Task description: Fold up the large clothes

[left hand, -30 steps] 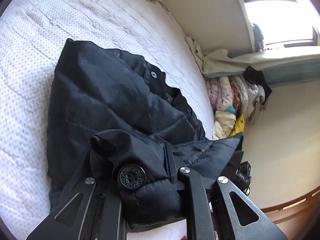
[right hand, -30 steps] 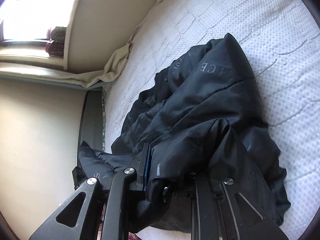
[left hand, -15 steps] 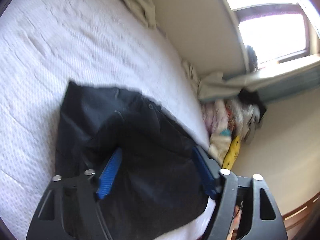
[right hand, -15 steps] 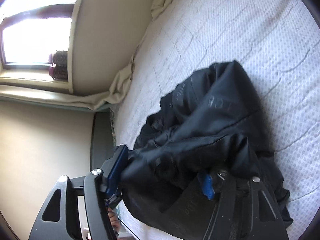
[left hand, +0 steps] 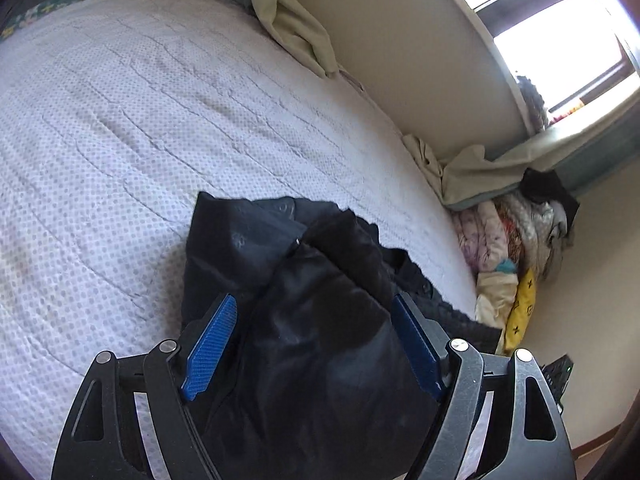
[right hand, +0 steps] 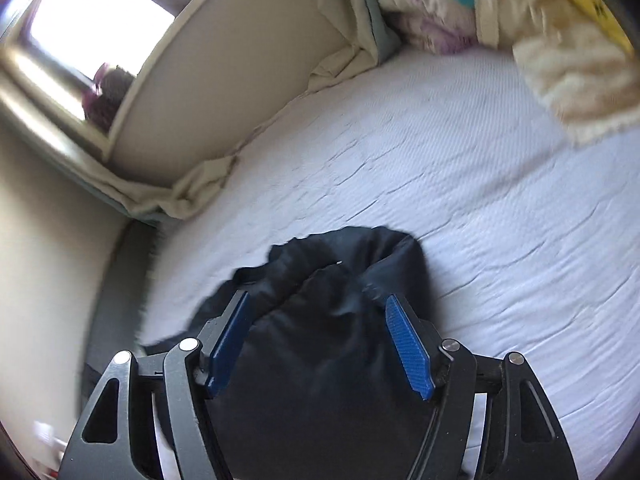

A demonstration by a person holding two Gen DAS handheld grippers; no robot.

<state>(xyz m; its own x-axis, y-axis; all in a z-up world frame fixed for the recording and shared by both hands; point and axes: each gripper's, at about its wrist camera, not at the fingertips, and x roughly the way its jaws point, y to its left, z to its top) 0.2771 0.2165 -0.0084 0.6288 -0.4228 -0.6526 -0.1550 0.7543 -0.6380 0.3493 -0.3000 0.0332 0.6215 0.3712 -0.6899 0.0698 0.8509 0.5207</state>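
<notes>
Both grippers, left gripper (left hand: 312, 336) and right gripper (right hand: 318, 334), have just opened wide (nothing pinched); the black jacket (left hand: 304, 320) lies bunched directly beneath them on the bed (left hand: 120, 128).

Jacket (left hand: 304, 320) on bed (left hand: 160, 120) near edge, clothes pile (left hand: 516, 240) beyond.

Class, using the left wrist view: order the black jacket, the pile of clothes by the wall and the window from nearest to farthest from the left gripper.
1. Black jacket, lying between the open jaws of the left gripper.
2. Pile of clothes, to the right, off the bed's edge.
3. Window, top right, beyond the wall.
</notes>
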